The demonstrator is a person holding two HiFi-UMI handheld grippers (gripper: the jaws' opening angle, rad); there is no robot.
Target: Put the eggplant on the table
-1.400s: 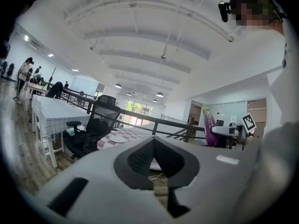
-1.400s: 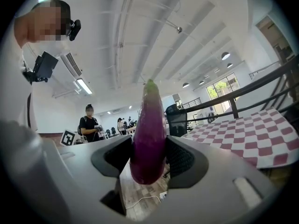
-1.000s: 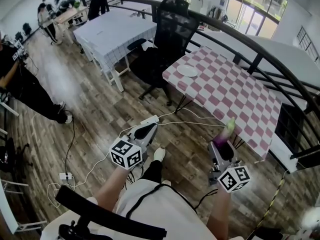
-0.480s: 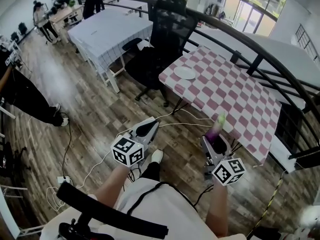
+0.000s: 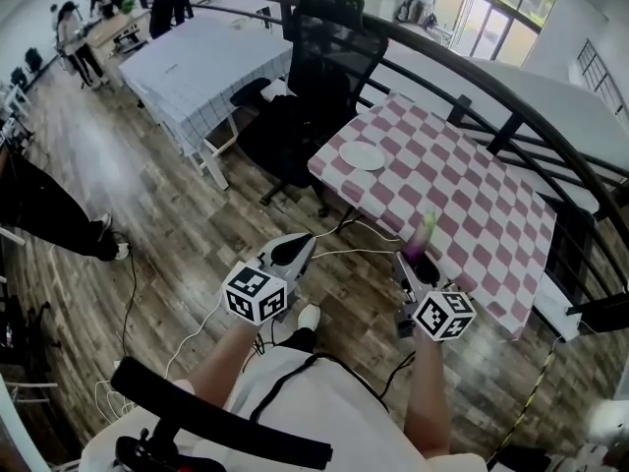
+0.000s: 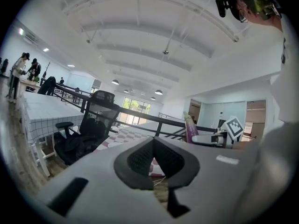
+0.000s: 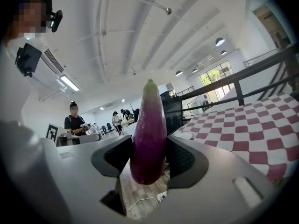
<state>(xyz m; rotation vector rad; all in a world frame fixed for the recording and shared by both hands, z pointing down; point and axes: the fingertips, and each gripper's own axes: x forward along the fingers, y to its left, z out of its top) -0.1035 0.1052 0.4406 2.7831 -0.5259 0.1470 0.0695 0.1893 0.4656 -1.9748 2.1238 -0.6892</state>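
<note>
Eggplant (image 7: 148, 133), purple w/ pale green tip, upright in right gripper (image 7: 149, 160) jaws

Both bare forearms reach forward from the torso in the head view, the left forearm (image 5: 222, 360) angled toward 1 o'clock and the right forearm (image 5: 425, 393) toward 12 o'clock. The left gripper (image 5: 295, 249) points to 1 o'clock, its marker cube (image 5: 256, 294) at the rear; in the left gripper view its fingers (image 6: 140, 158) meet at the tips with nothing between them. The right gripper (image 5: 413, 260) sits at 3 o'clock of the left one, marker cube (image 5: 443, 314) behind, pointing to about 11 o'clock. Its fingers (image 7: 186, 160) clamp the lower part of an eggplant (image 7: 148, 129), which stands upright with its pale tip at 12 o'clock
</note>
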